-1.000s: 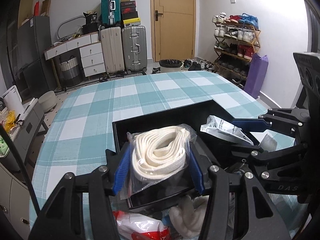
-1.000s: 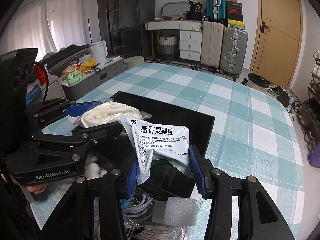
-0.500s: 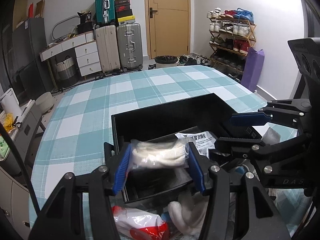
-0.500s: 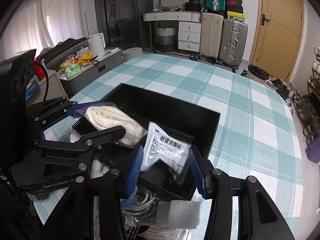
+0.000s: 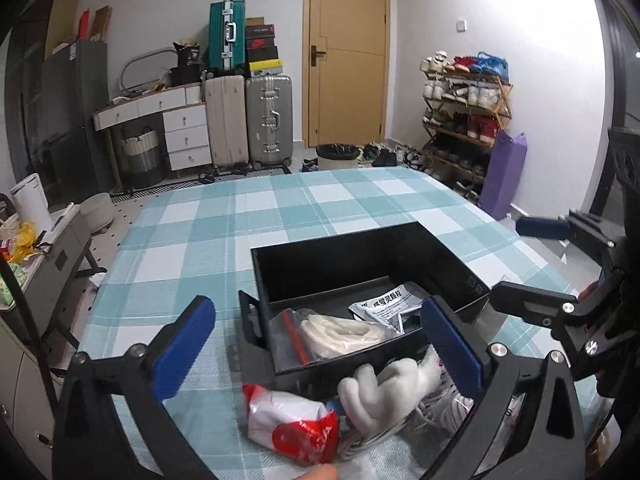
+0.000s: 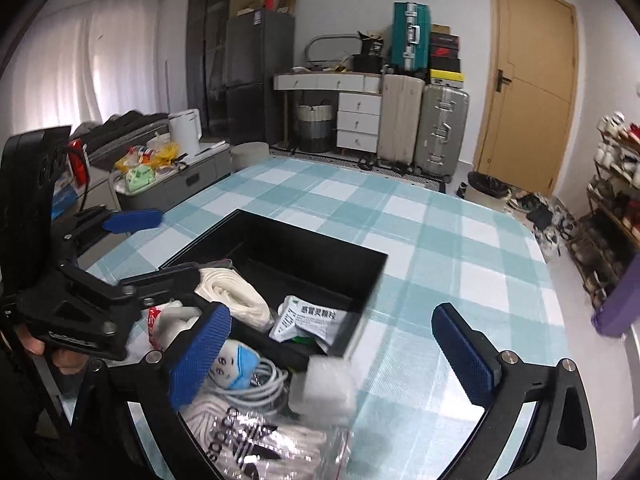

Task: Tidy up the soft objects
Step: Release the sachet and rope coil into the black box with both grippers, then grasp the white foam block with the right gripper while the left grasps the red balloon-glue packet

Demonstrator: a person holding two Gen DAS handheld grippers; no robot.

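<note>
The left gripper (image 5: 316,344) has its blue-padded fingers (image 5: 182,344) spread wide and the jaws are opening; nothing is pressed between the pads. The right gripper (image 6: 346,354) is the same: jaws opening wide, no thing held.

Ahead of the left fingers, the black rectangular plastic box (image 5: 360,256) stands on the table. Inside it lies the clear zip bag with a coil of white rope (image 5: 340,330), and just to its right the silver medicine sachet with black print (image 5: 384,306). The rope coil's long axis runs roughly across, from one finger toward the other. Nearer than the box, between the fingers, lie a red and white plastic packet (image 5: 292,426) and a white fabric glove (image 5: 384,384).

The right wrist view shows what the left does not: a small doll face with a blue mask (image 6: 234,364) beside the inner finger, a grey coiled cable (image 6: 260,384), a white foam block (image 6: 324,386), and a clear bag with black and white striped cloth (image 6: 256,440) at the base of the fingers. Here the sachet (image 6: 308,318) lies flat with its print facing up, touching the rope bag (image 6: 236,294).

The surface is a teal and white checked tablecloth (image 5: 240,216). Beyond it the room has a wooden door (image 5: 346,56), upright suitcases (image 5: 268,118), a white drawer unit (image 5: 186,136) and a shoe rack (image 5: 464,112).
</note>
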